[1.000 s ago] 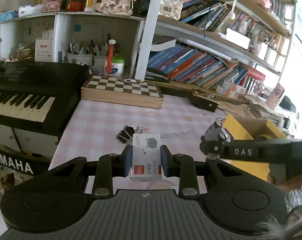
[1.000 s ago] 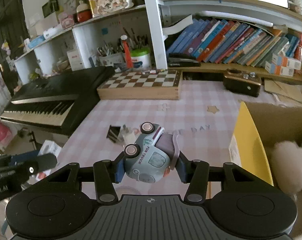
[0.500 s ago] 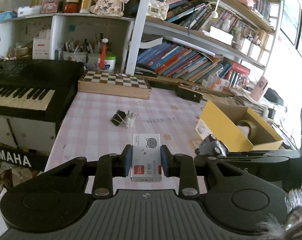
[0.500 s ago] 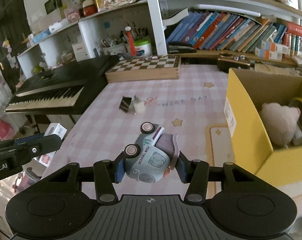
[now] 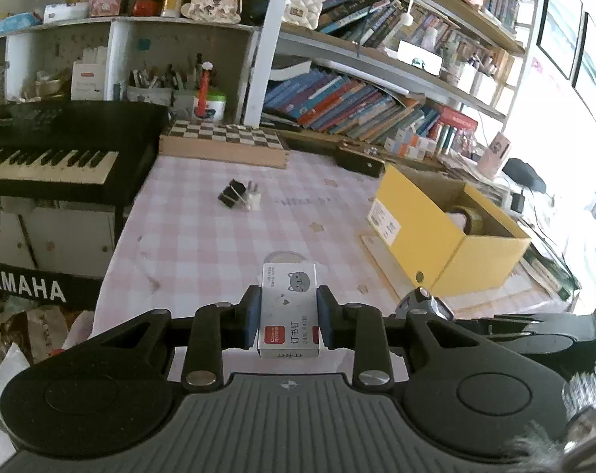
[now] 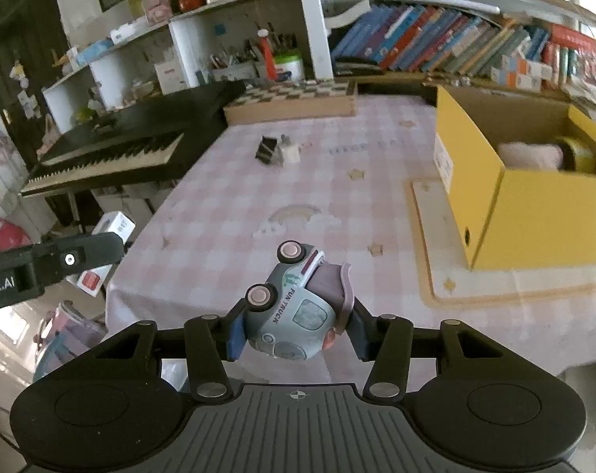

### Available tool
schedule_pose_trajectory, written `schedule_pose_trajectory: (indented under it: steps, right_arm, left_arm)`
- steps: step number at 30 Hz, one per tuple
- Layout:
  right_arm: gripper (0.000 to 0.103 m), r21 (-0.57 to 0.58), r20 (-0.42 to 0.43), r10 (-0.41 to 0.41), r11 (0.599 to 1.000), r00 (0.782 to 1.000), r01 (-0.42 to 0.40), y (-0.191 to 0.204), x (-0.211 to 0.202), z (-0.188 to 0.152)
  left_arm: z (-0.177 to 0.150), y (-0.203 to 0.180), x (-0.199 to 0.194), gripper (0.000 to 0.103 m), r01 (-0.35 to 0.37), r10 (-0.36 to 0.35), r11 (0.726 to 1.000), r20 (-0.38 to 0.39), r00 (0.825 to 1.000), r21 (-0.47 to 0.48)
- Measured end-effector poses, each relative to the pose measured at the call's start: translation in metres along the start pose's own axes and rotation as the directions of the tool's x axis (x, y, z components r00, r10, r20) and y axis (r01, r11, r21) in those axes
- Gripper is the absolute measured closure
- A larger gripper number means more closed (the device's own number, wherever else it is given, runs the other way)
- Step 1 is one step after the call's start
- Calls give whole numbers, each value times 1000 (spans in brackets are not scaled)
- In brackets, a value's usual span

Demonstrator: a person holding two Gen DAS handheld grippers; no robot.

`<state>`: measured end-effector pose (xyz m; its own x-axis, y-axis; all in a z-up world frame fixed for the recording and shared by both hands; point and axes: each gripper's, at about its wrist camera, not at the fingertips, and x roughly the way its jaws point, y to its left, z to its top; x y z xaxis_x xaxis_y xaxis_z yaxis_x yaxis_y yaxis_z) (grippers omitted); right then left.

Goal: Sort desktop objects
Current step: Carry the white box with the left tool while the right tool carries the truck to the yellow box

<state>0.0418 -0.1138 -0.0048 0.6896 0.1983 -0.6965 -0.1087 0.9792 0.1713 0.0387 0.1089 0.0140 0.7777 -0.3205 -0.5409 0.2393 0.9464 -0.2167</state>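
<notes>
- On the pink-checked tabletop point(image 5: 203, 236) we see the largest thing in play, a yellow box point(image 6: 534, 213), open at the top and standing on a pale mat at the right side; inside it we make out a pinkish plush point(image 6: 528, 155) and a yellow roll point(image 6: 580, 153) beside it.
- At the left edge of the tabletop stands a black keyboard point(image 5: 49, 149), and at the far edge lies a chessboard point(image 5: 225, 144) in front of the bookshelves point(image 5: 377, 98).
- Our left gripper point(image 5: 289, 317) is clamped on a staple box point(image 5: 289, 307), white with a cat face and a red label; its pads press both long sides, and the box hangs above the near part of the tabletop, left of the yellow box.
- Our right gripper point(image 6: 296, 325) is clamped on a toy truck point(image 6: 296, 311), pale blue with pink wheels, tipped on its side so the wheels face up and left; it hangs over the near edge of the tabletop, in front of the yellow box and to its left.
- Far out on the tabletop, near the chessboard, lie a black binder clip point(image 6: 267, 150) and a small white plug point(image 6: 289, 151), touching or just beside each other.
</notes>
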Motion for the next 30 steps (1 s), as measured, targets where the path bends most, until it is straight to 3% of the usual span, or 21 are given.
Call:
schedule_pose_trajectory:
  steps: [15,30]
  right_arm:
    - [53,90,0,-78,993,997,77,-15,-33,-39]
    - [53,206,-9,-212,956,977,209,-47,-63,-61]
  left_arm:
    - [-22,-28,-3,76,120,-115,991,-71,991,66]
    - [-26,-77,20,76,296,-273,942,-151,950,156]
